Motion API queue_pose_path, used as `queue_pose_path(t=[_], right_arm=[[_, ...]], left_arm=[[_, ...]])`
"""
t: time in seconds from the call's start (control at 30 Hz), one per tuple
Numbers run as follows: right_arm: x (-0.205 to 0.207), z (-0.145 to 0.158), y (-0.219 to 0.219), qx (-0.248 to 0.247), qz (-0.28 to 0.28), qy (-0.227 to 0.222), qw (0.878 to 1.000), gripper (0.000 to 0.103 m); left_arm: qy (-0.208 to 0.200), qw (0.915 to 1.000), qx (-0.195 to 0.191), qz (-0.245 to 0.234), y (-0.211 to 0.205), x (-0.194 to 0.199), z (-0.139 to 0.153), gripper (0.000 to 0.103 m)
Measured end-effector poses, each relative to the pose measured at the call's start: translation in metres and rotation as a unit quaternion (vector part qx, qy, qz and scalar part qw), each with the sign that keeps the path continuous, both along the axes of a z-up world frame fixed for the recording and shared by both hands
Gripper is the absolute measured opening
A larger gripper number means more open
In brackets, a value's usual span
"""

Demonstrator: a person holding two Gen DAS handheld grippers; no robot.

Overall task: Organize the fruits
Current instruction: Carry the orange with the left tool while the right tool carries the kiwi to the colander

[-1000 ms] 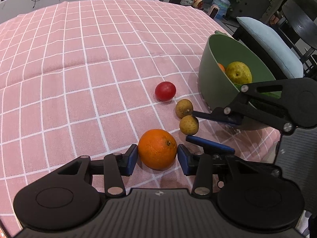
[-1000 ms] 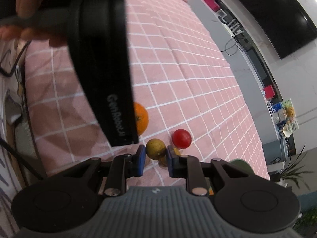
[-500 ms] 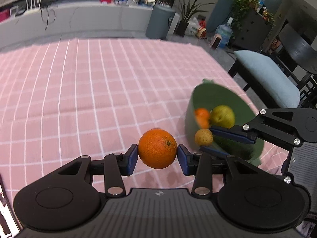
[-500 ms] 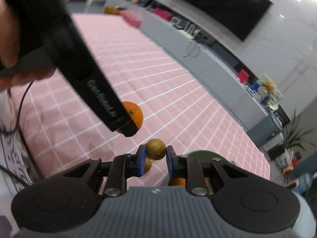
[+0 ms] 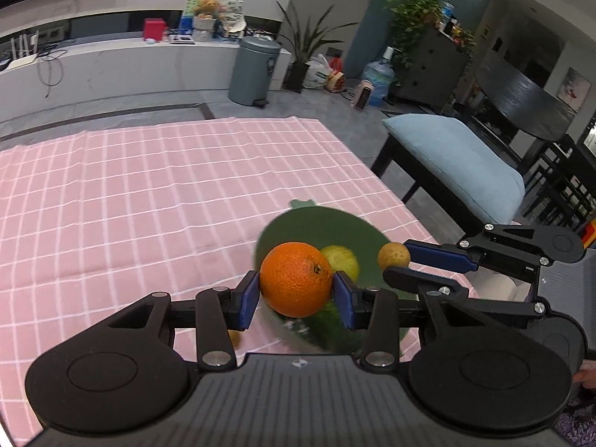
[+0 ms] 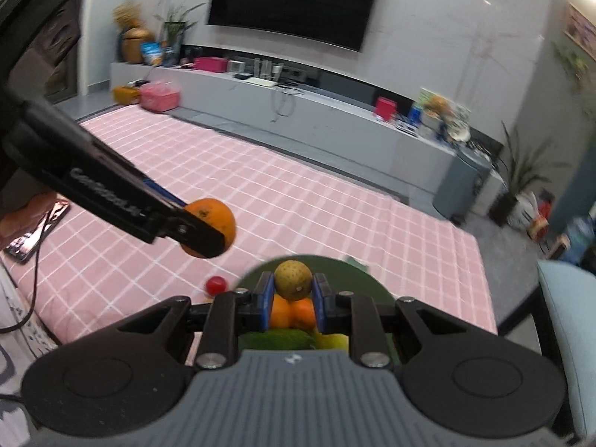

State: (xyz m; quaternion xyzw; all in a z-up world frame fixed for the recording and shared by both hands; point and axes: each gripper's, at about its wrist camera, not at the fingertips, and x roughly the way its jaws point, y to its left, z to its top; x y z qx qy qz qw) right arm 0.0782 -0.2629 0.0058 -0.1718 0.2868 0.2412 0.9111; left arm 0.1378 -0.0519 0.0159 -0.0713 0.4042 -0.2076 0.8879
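Progress looks past the midpoint, judging by what sits where. Left wrist view: the left gripper [image 5: 297, 294] clamps an orange [image 5: 296, 279] between its blue pads, held in the air just short of the green bowl [image 5: 298, 225]; a yellow pear [image 5: 341, 262] already lies inside, beyond the orange. Off to its right, the right gripper [image 5: 395, 262] pinches a small brown fruit [image 5: 393, 256] over the bowl's far side. Beneath lies a pink checked cloth [image 5: 149, 193]; beyond it a grey bin [image 5: 253, 70], potted plants and a blue-cushioned chair [image 5: 458, 152]. Right wrist view: the right gripper [image 6: 293, 300] is closed narrow on the brown fruit [image 6: 293, 280], directly above the bowl [image 6: 354, 273], where oranges [image 6: 292, 313] and something green already rest. A red fruit [image 6: 216, 284] is left on the cloth to its left, near the bowl. Ahead stand a long low cabinet [image 6: 335, 119] and a wall television [image 6: 294, 0]. Both held fruits are not yet dropped in.
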Motion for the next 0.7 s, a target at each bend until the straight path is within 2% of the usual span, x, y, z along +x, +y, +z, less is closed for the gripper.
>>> queue_pose_path(t=[0.17, 0.37, 0.47, 0.7], right_arm=[[0.011, -0.006, -0.027, -0.001, -0.027, 0.018, 0.999, 0.017], [0.026, -0.028, -0.039, -0.005, -0.039, 0.060, 0.997, 0.017], [0.035, -0.040, -0.039, -0.014, -0.049, 0.084, 0.995, 0.017], [0.056, -0.059, -0.049, -0.059, -0.030, 0.120, 0.991, 0.017]], left_arm=[[0.017, 0.9997, 0.003, -0.017, -0.027, 0.015, -0.007, 0.049], [0.055, 0.9981, 0.008, -0.025, -0.045, 0.028, -0.022, 0.048], [0.080, 0.9960, -0.005, -0.040, -0.053, 0.035, -0.030, 0.048], [0.122, 0.9870, 0.026, -0.102, -0.084, 0.046, -0.049, 0.049]])
